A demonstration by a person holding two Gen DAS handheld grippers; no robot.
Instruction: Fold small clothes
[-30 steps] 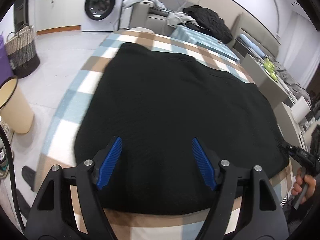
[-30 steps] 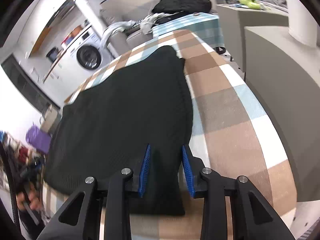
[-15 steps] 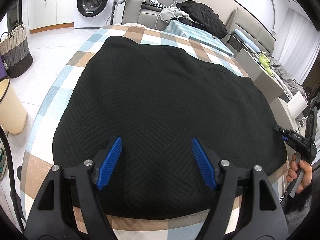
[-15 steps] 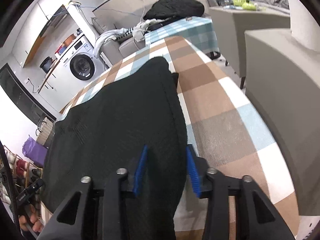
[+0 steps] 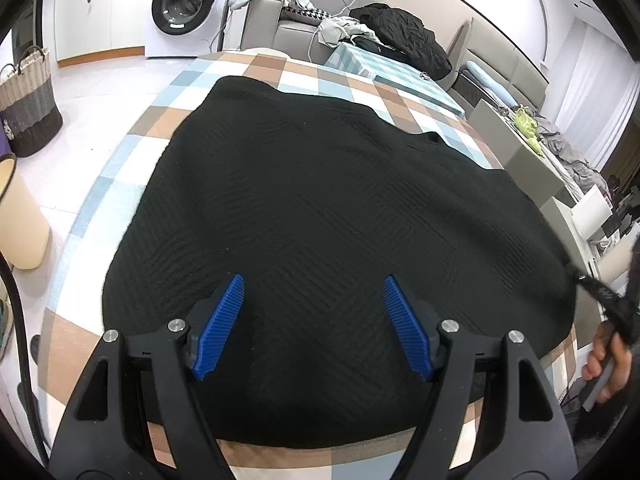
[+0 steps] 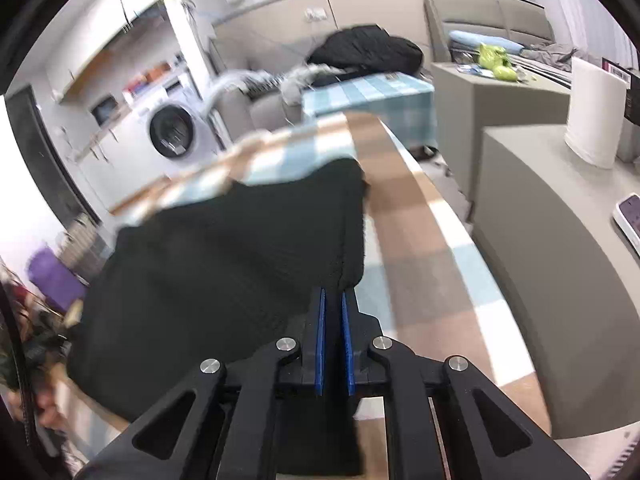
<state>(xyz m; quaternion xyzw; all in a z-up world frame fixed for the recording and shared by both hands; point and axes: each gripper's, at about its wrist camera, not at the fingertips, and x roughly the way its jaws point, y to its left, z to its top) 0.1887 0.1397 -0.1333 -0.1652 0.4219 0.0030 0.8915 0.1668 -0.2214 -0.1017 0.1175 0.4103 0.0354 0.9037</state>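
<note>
A black knitted garment was seen spread wide across the checked tablecloth, covering most of the table top. Its near hem was laid just short of the table's near edge, with a strip of brown and white checks left bare in front of it. A band of cloth was left uncovered down the left side, and more bare checks were left at the far end, beyond the garment's far edge.

The left gripper was held over the near part of the garment, its blue pads spread wide apart, nothing clamped between them; whether the tips were touching the knit could not be told.

The right gripper was seen shut tight on the garment's near right corner, the blue pads pressed together with the knit pinched at their tips. From that corner the fabric was pulled up off the table, and the right edge was drawn taut toward the far end. To the right of that edge a broad run of bare tablecloth was left open, up to the table's right edge, with a grey cabinet just beyond.

On the floor to the left, a woven basket and a cream bin were noted; their contents could not be seen.
</note>
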